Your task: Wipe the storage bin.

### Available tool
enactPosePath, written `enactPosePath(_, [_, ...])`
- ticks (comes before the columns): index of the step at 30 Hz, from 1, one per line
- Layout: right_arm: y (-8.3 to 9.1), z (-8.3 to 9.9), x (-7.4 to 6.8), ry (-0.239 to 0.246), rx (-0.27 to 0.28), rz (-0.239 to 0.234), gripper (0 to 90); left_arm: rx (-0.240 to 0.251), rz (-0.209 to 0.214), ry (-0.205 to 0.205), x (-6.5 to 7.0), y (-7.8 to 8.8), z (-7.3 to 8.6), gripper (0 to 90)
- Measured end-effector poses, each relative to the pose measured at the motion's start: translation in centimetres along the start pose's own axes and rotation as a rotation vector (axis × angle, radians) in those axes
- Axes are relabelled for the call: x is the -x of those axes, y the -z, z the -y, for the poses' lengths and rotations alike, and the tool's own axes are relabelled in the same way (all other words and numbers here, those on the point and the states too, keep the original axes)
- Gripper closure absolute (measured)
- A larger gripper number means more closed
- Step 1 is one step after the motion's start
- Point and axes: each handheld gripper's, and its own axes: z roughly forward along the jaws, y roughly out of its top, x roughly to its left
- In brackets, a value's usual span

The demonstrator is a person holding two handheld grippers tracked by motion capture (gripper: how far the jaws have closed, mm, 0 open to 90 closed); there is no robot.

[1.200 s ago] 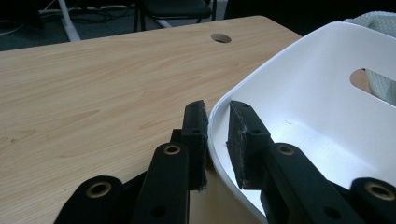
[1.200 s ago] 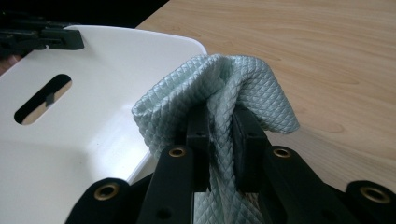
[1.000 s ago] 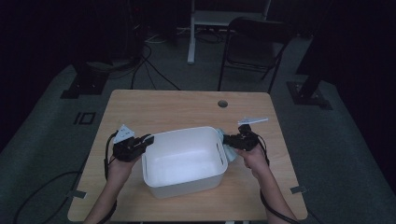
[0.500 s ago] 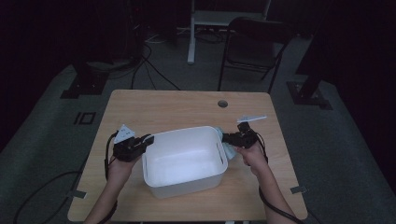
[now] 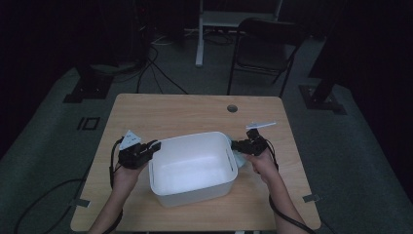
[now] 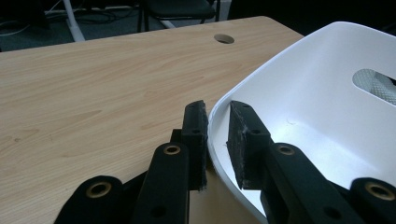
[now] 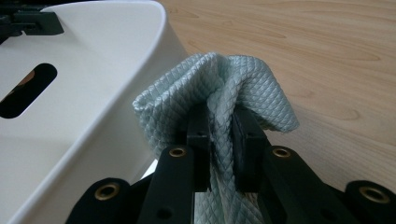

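Note:
A white plastic tub (image 5: 195, 139) with slotted handles stands on the wooden table (image 5: 185, 114). My left gripper (image 5: 155, 145) is at its left end. In the left gripper view the jaws (image 6: 217, 109) straddle the tub's rim (image 6: 317, 93), one pad outside and one inside, shut on the wall. My right gripper (image 5: 235, 145) is at the tub's right end, just outside the tub wall (image 7: 93, 70). There the right gripper (image 7: 222, 116) is shut on a bunched, pale green quilted cloth (image 7: 243, 88). The left gripper (image 7: 28, 23) shows across the tub.
A round cable hole (image 5: 232, 108) sits in the table's far right part. A dark chair (image 5: 265, 36) and a white desk leg (image 5: 199, 34) stand beyond the table. Cables lie on the floor at the left.

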Motion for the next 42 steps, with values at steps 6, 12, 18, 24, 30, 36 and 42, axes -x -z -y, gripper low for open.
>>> enactPosePath(6, [0.9,0.3,-0.1,-0.007,0.036,0.000,79.5,0.003,0.009,0.002,-0.1,0.0,0.0,77.3])
enactPosePath(12, [3.3,1.1,-0.8,0.005,0.080,0.006,79.5,0.004,0.009,0.003,-0.1,0.0,0.1,77.3])
enactPosePath(18, [6.1,2.6,-2.1,0.012,0.140,-0.020,79.4,0.006,0.009,0.006,-0.1,0.0,0.1,77.2])
enactPosePath(24, [8.2,4.7,-4.1,0.025,0.169,-0.054,79.4,0.005,0.009,0.004,-0.1,0.0,0.1,77.2])
enactPosePath(30, [8.5,6.7,-5.7,0.037,0.155,-0.079,79.4,0.004,0.008,0.004,-0.1,0.0,0.1,77.2])
enactPosePath(36, [7.8,7.6,-6.3,0.042,0.132,-0.083,79.3,0.005,0.007,0.005,-0.1,0.0,0.1,77.2])
enactPosePath(42, [6.7,7.8,-5.9,0.027,0.118,-0.086,79.3,0.003,0.000,0.004,0.0,0.0,0.0,77.2])
